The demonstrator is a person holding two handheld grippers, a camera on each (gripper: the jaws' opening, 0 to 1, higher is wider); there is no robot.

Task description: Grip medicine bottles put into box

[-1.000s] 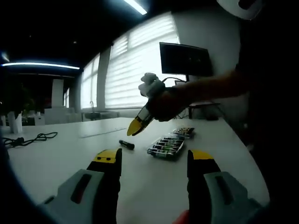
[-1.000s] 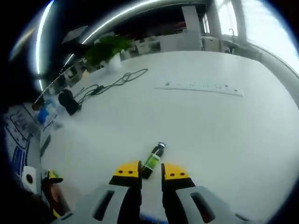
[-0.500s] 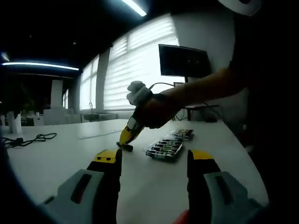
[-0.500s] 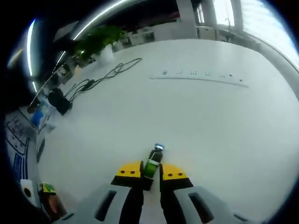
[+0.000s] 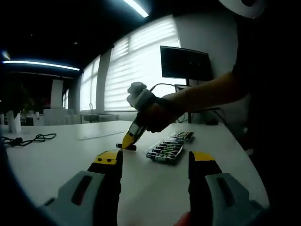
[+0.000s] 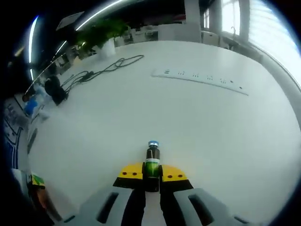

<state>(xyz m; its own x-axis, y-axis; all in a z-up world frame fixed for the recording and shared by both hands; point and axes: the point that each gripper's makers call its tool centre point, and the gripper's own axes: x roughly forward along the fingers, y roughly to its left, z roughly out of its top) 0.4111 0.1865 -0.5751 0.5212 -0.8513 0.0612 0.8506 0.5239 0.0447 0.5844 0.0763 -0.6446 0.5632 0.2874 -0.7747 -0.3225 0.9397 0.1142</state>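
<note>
In the right gripper view the right claw is pinching a small medicine bottle, dark glass with a green label and a pale cap; its yellow-tipped jaws press on the bottle's lower half, which is hidden between them, and the capped end points out over the white counter. Whether the bottle rests on the counter or is lifted off it cannot be told. A white power strip lies well beyond (its sockets too small to count), and a dark cable trails near a potted plant.

In the left gripper view the left claw stands spread with nothing between its jaws. Beyond it, the other claw's yellow tip meets the bottle, a small dark shape there. Just beside lies the box, a flat tray of bottles in rows, their labels hard to read. A dark monitor stands before bright window blinds.
</note>
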